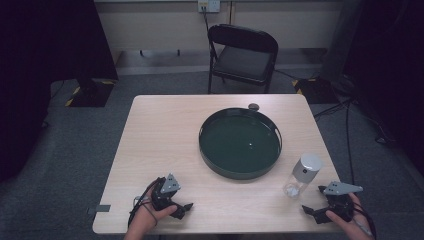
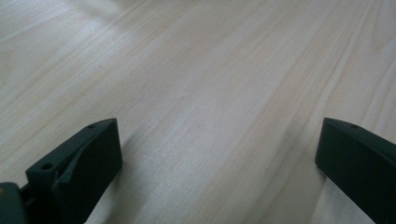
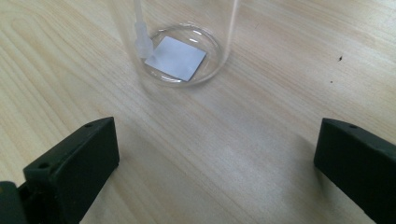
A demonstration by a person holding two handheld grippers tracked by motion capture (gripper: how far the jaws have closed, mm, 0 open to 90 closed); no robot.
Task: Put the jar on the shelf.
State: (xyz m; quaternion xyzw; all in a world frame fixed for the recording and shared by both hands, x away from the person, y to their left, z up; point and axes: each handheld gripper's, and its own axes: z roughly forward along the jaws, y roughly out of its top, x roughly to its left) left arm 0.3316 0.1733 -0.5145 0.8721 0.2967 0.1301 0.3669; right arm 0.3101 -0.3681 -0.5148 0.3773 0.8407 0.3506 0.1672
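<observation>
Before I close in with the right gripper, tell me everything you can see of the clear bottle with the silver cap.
The bottle stands upright on the light wooden table, near its right front corner, just right of the dark green round tray and apart from it. Its body looks like clear plastic or glass, with a wide silver-grey cap on top. It looks empty. A thin white tube runs down inside to near the base, where a pale square label shows through. The right gripper faces it with open jaws, not touching.
</observation>
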